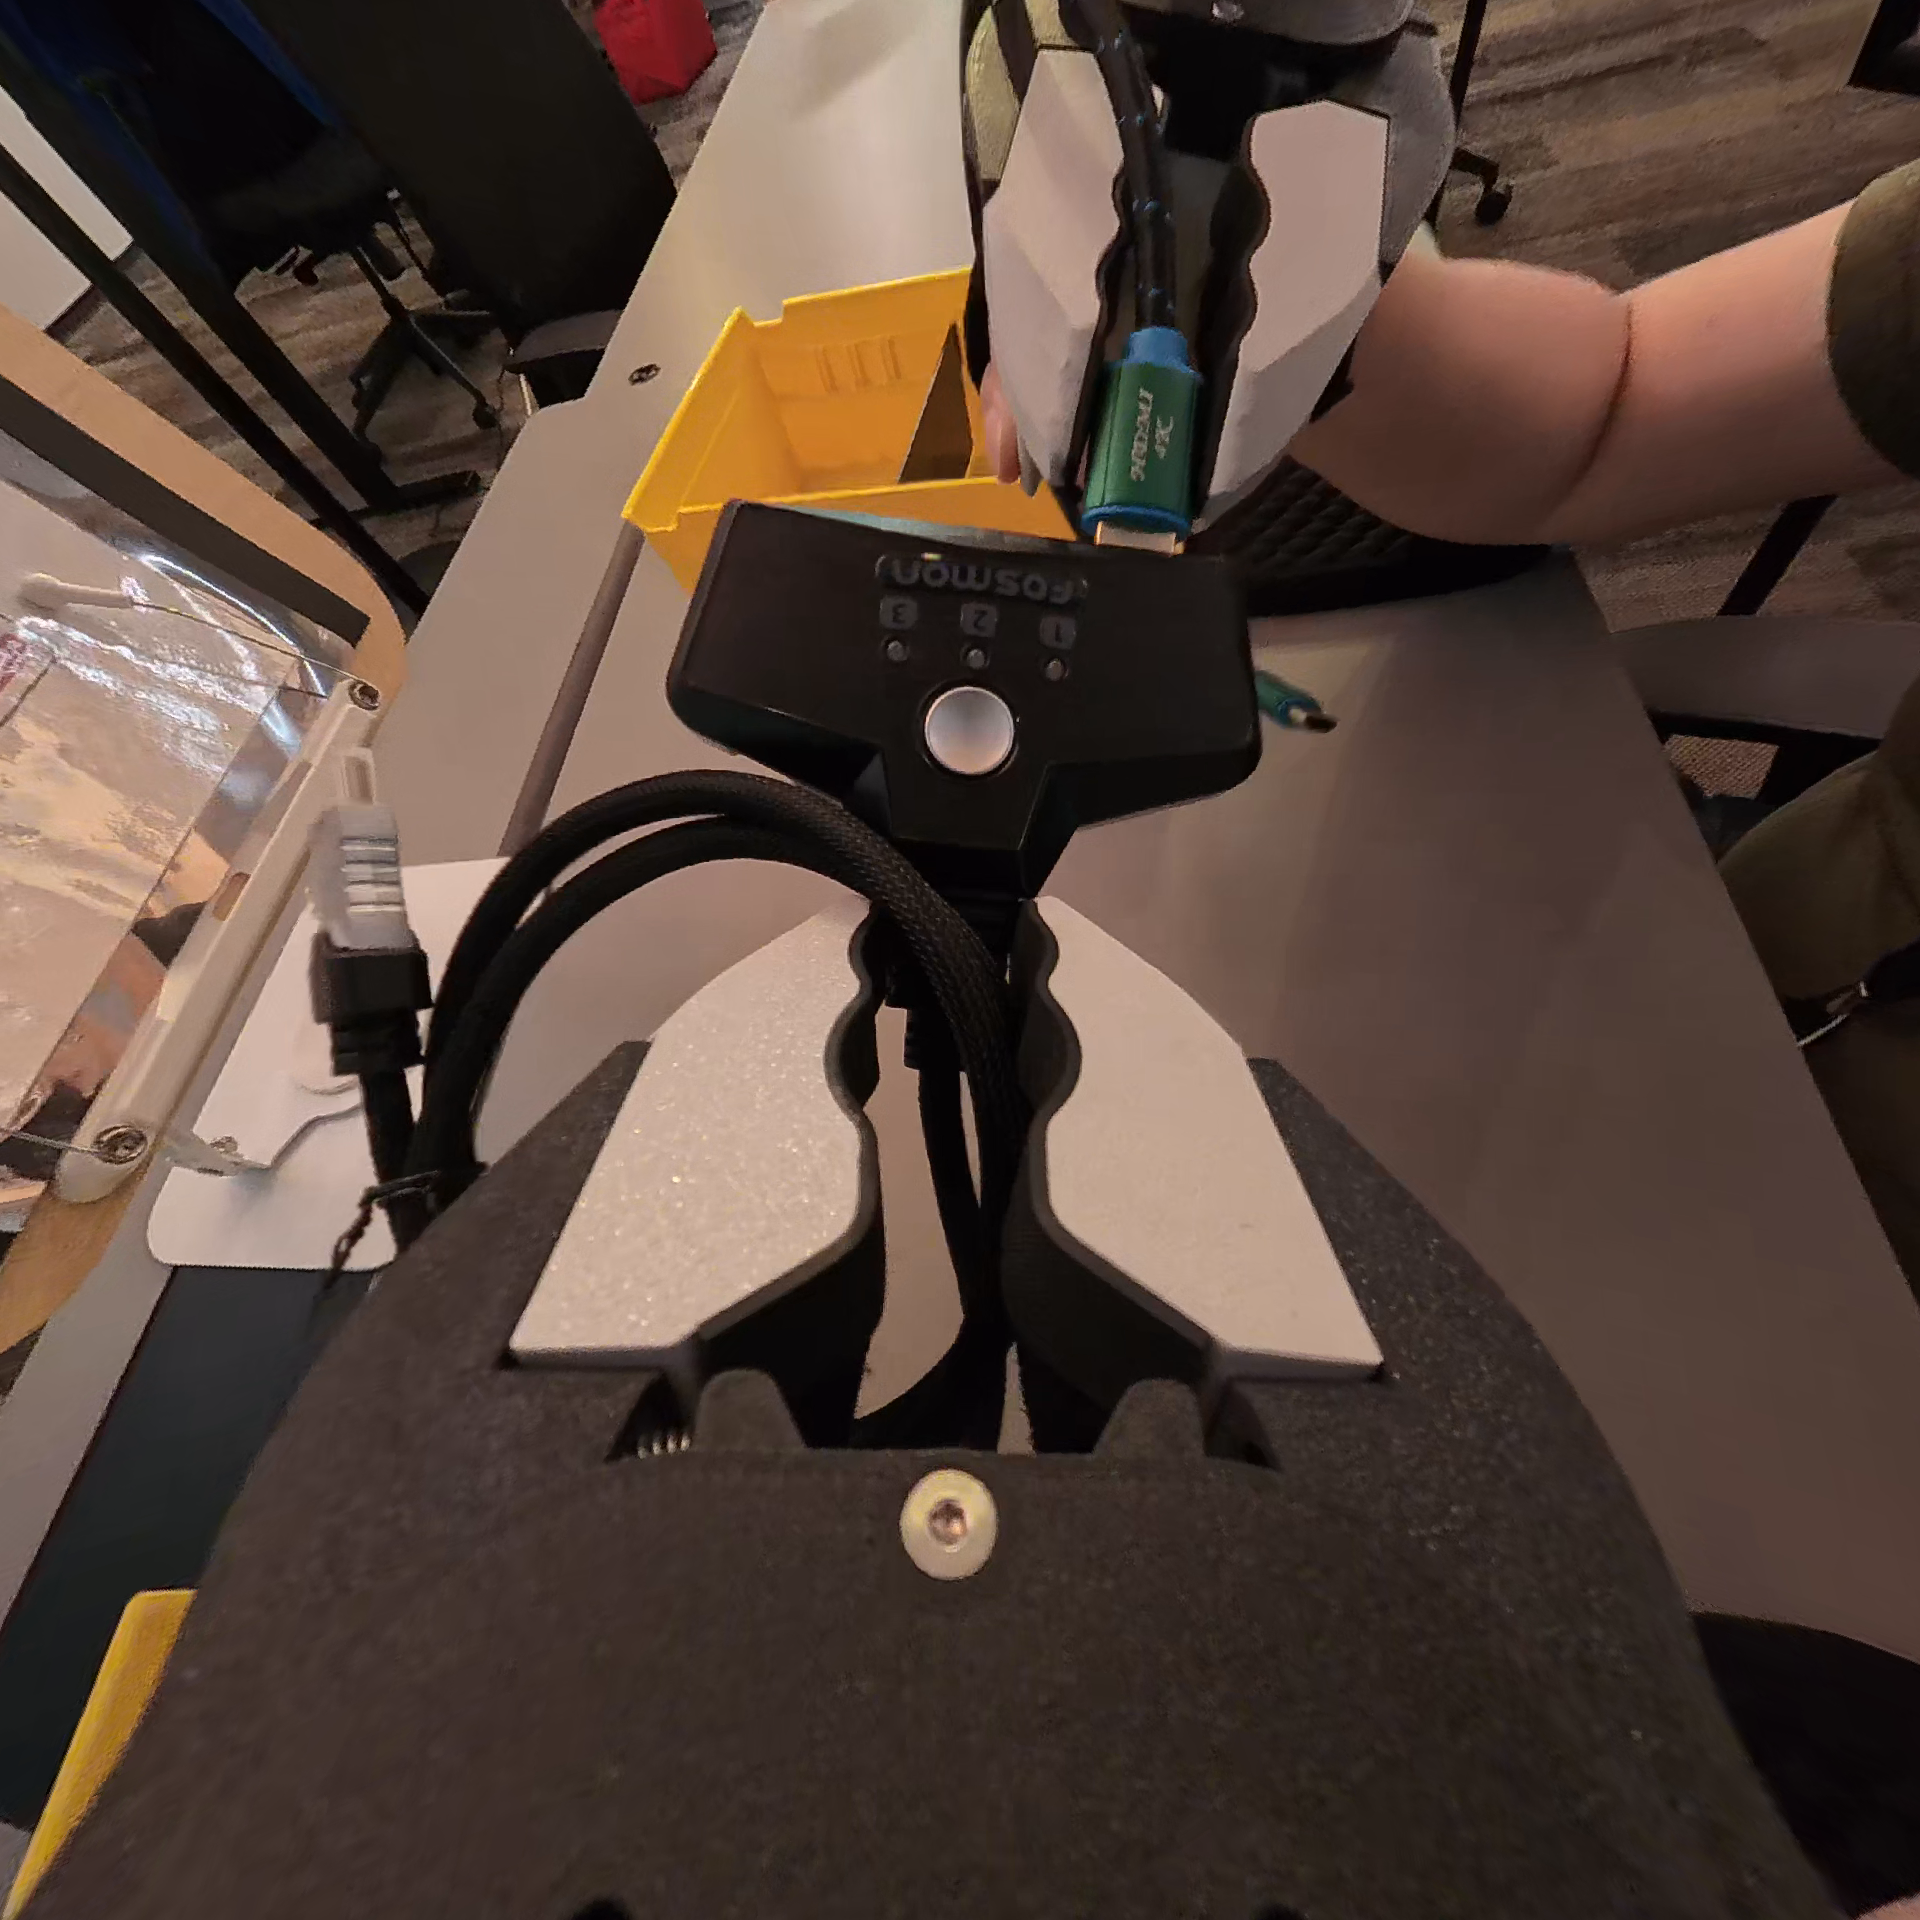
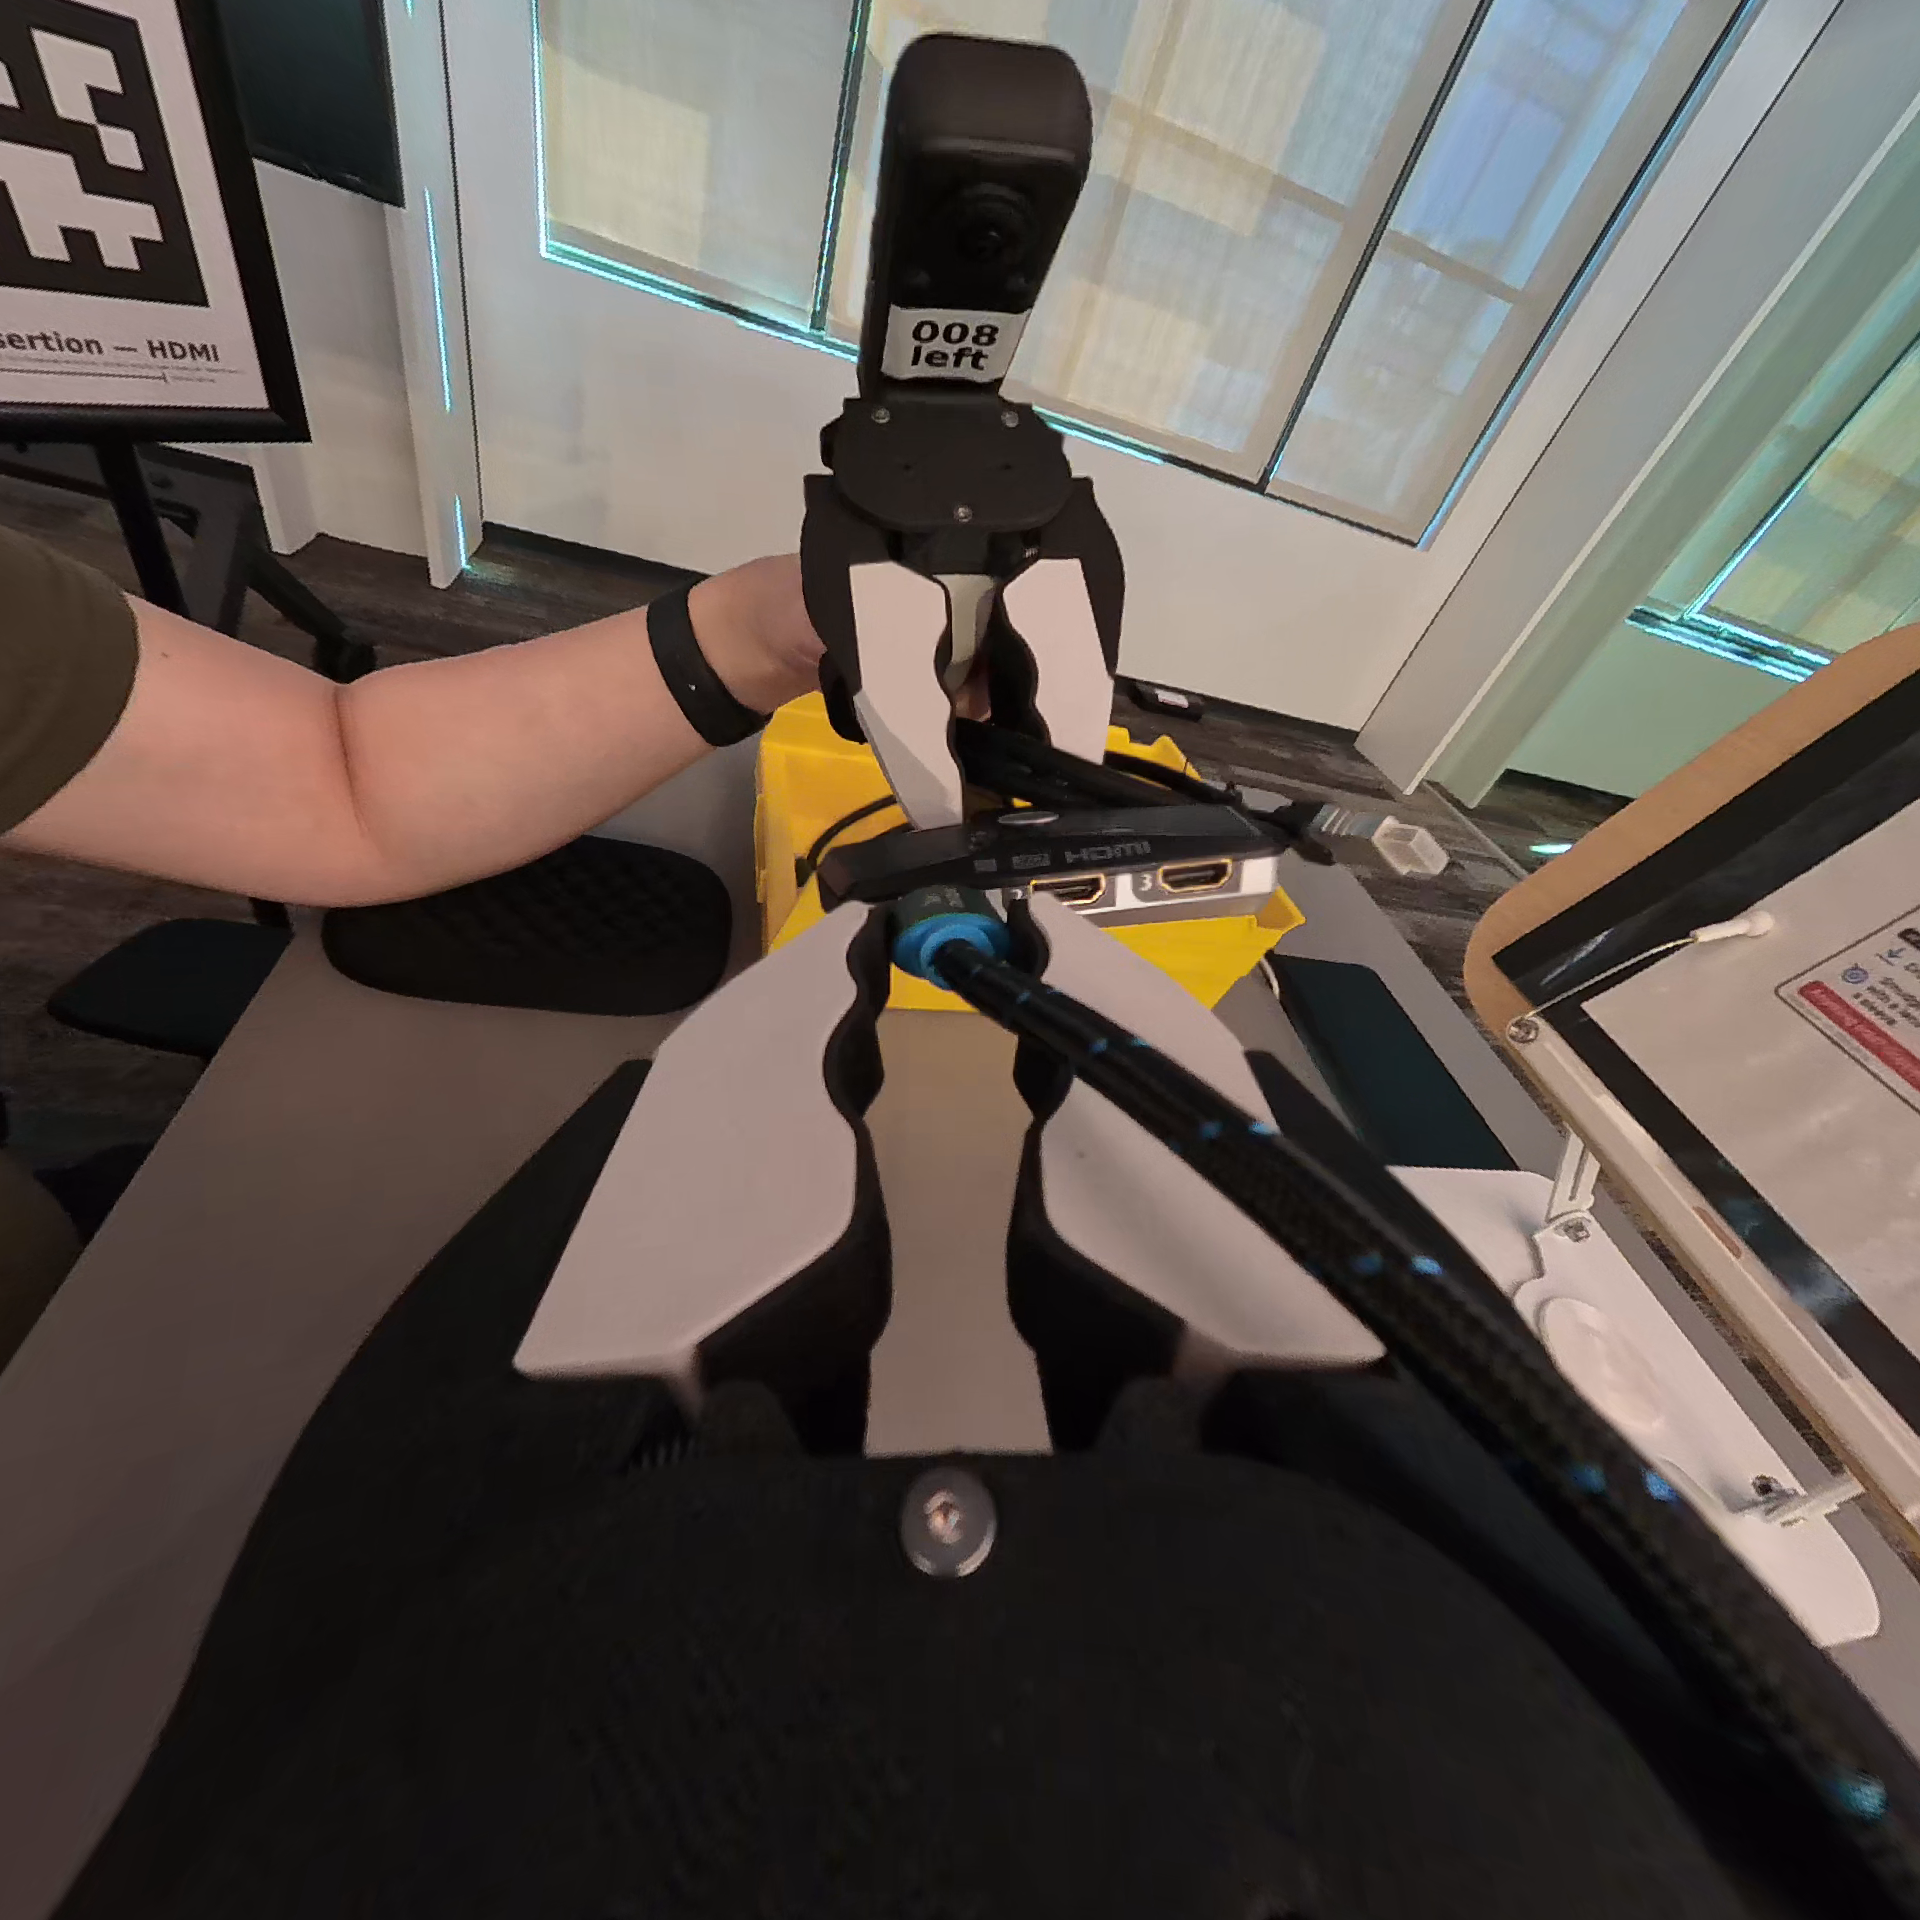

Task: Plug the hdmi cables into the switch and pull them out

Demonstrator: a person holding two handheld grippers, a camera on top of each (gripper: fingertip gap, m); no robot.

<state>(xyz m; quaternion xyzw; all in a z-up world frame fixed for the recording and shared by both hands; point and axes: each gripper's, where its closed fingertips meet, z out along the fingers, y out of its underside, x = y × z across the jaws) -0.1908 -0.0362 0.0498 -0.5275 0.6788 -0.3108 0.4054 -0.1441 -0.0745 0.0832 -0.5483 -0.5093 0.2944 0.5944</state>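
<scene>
HDMI plug met with the switch's end port

The black switch (image 1: 961, 675) is held above the grey table (image 1: 1455, 935) by its short cable stub, on which the left gripper (image 1: 951, 935) is pinched; a black braided cable (image 1: 727, 831) is looped beside the fingers. The green HDMI plug (image 1: 1138, 447) with its blue collar is clamped between the fingers of the right gripper (image 2: 951, 925), and its metal tip is set at the far edge of the switch, at the outermost port. How deep the tip is seated cannot be told. Two further ports (image 2: 1132, 886) are seen open in the right wrist view. A yellow bin (image 1: 831, 416) stands just behind the switch, and a loose green plug (image 1: 1294, 712) lies on the table.
</scene>
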